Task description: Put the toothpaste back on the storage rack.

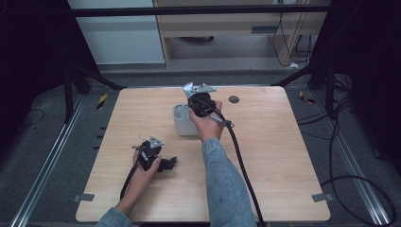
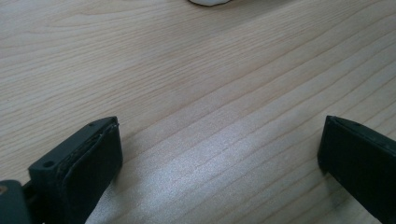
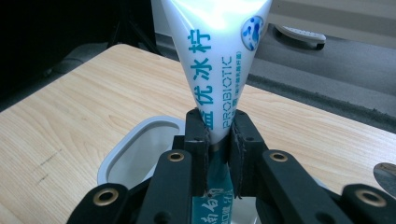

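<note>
My right gripper (image 3: pixel 218 126) is shut on a white toothpaste tube (image 3: pixel 215 56) with blue lettering, pinched near its narrow lower part so that the wide end fans upward. It hangs just over the open mouth of a white container (image 3: pixel 135 135). In the high view that container (image 1: pixel 182 124) stands at the table's middle, with the right gripper (image 1: pixel 201 101) at its far right corner. My left gripper (image 1: pixel 166 163) rests low on the table (image 1: pixel 265 156) at the front left. Its jaws stand wide apart over bare wood, the left gripper (image 2: pixel 219 140) holding nothing.
A small dark round disc (image 1: pixel 233 99) is set in the tabletop right of the container, near the far edge. A black cable (image 1: pixel 241 161) trails from the right gripper toward the front edge. A sliver of the white container (image 2: pixel 208 2) shows ahead of the left gripper.
</note>
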{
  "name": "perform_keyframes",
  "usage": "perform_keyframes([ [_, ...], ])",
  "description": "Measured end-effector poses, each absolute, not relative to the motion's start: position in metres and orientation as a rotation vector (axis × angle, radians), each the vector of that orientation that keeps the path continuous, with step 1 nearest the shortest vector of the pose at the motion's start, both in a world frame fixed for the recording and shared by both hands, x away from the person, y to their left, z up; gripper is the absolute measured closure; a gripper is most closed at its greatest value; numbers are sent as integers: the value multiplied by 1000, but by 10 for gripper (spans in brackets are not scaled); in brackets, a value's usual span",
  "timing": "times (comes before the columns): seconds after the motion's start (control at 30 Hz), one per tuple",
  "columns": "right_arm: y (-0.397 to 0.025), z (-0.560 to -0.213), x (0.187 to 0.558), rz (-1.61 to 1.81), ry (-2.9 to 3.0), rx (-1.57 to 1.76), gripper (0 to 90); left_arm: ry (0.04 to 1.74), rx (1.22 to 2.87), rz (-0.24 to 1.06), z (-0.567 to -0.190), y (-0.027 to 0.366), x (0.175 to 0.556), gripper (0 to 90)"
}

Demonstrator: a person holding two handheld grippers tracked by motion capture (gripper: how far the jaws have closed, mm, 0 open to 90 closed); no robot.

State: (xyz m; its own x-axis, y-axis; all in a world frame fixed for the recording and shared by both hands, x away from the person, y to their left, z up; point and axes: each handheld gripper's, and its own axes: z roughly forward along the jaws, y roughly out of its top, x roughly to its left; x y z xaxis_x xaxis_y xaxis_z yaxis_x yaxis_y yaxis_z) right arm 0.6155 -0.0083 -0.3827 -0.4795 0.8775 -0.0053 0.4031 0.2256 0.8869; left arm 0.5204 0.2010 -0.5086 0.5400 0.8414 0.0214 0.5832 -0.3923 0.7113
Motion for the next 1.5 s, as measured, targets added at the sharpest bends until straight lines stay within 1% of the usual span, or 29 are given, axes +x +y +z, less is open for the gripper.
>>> perform_keyframes([
  [1.5,6,-397,616,1072,2126,1139,791,1143,2120,504,-509,201,521,0],
])
